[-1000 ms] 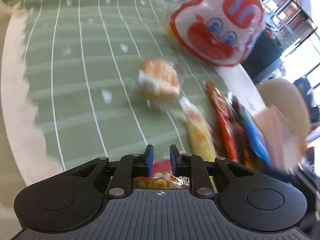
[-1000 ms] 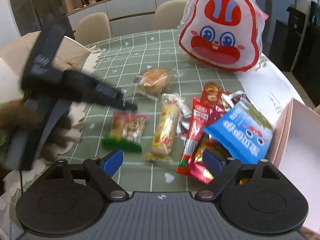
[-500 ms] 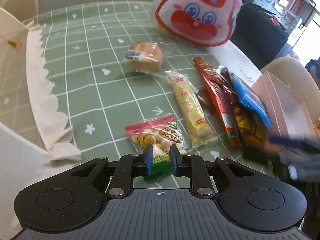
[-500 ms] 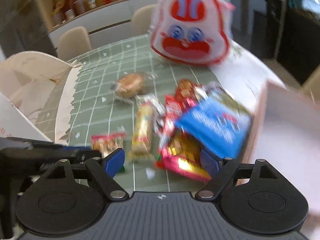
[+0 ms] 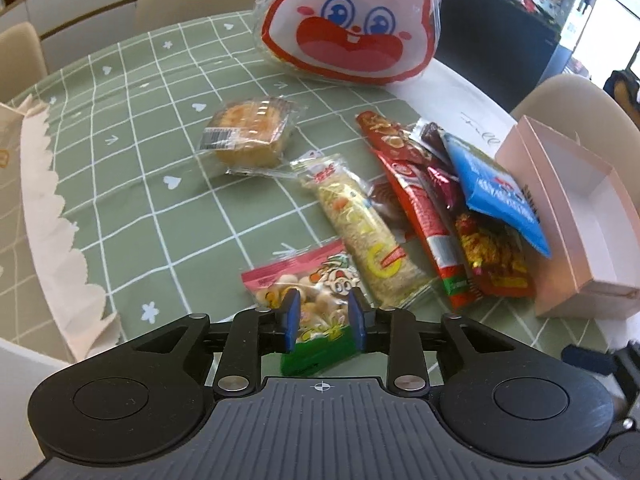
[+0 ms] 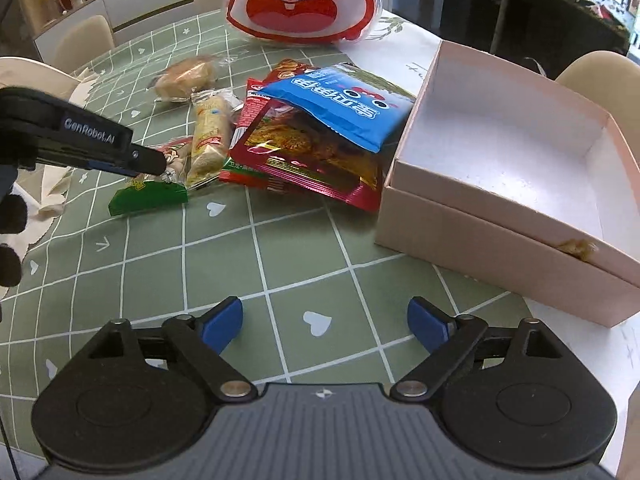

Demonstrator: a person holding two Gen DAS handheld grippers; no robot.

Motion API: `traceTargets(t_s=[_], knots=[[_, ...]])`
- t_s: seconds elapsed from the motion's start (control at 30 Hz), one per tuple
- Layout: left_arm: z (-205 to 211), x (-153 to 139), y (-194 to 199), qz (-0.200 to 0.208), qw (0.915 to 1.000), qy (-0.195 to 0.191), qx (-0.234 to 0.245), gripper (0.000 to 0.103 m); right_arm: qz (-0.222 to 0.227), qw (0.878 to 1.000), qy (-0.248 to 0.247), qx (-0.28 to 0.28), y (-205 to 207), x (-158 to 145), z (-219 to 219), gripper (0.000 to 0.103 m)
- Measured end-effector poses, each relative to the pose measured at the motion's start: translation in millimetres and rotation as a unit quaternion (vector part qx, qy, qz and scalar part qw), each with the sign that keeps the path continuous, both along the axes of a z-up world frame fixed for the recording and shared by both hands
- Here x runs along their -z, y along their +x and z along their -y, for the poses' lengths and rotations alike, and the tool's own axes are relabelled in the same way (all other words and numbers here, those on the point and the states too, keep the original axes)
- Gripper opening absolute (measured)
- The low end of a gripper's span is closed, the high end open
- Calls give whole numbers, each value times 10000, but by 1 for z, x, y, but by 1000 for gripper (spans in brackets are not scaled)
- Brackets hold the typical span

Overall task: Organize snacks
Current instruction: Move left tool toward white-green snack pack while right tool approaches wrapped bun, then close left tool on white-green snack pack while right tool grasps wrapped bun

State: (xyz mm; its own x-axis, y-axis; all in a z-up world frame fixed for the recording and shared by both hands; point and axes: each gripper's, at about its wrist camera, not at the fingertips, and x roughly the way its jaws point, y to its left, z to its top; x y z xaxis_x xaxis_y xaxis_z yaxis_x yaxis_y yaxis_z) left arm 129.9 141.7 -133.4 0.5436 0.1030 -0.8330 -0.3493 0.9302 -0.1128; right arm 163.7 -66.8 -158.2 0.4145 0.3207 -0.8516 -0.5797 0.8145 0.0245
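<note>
Hiding the green end of the candy bag (image 5: pixel 308 312), the left gripper (image 5: pixel 323 318) has just been opening, blue pads astride it near the table's (image 6: pixel 280 248) left. The right gripper (image 6: pixel 325 322) spreads wide, holding nothing. The pink box (image 6: pixel 500 140) at right, partly cut off, looks empty.

"GenRobot.AI" — on left tool (image 6: pixel 150 164)

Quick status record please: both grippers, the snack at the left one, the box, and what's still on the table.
left gripper: jaws just opened, straddling the pink-and-green snack bag, pads not pressing
right gripper: wide open, nothing between, above tablecloth
pink box: open, no snacks inside
loose snacks: blue packet, wrapped cake, yellow bar
</note>
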Motion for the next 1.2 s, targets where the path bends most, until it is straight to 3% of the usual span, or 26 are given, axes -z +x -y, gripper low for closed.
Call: traceTargets(t_s=[0.13, 0.23, 0.37, 0.4, 0.47, 0.5, 0.53, 0.73, 0.83, 0.9, 1.0, 1.07, 1.13, 1.2], knots=[[-17, -9, -6, 148, 9998, -87, -114, 30, 10, 9997, -139, -178, -3, 4, -8, 102], [-41, -27, 2, 759, 9958, -394, -334, 30, -59, 10000, -63, -8, 0, 3, -9, 103], [-72, -51, 36, 1413, 9870, -249, -731, 30, -53, 9997, -209, 94, 1, 3, -16, 103], [-81, -51, 43, 1553, 9835, -453, -813, 30, -117, 9996, -252, 38, 3, 2, -17, 103], [-93, -44, 62, 1509, 9827, -779, -738, 31, -269, 9984, -337, -377, 10, -3, -21, 87], [-96, -41, 69, 1374, 9855, -670, -738, 31, -249, 9972, -324, -632, 12, -11, -22, 74], [-99, -39, 73, 1306, 9872, -476, -784, 30, -141, 9968, -291, -726, 14, -21, -24, 73], [-124, -51, 72, 1317, 9865, -245, -941, 30, 681, 9938, 515, -718, 64, -124, -59, 76], [-137, -61, 74, 1037, 9901, -294, -902, 30, 436, 9937, 798, -652, 103, -148, -103, 81], [-143, -61, 65, 908, 9889, -507, -1060, 30, 66, 9938, 893, -663, 123, -141, -135, 81], [-142, -59, 37, 1059, 9840, -816, -1177, 30, -346, 9927, 1017, -543, 140, -109, -183, 81], [-136, -53, 17, 1066, 9815, -942, -1284, 16, -551, 9912, 1069, -555, 139, -87, -204, 81], [-133, -44, 0, 1071, 9793, -1117, -1303, 24, -644, 9921, 960, -492, 146, -62, -232, 80], [-132, -36, -15, 1079, 9765, -1297, -1341, 24, -703, 9944, 697, -366, 152, -39, -253, 80]])
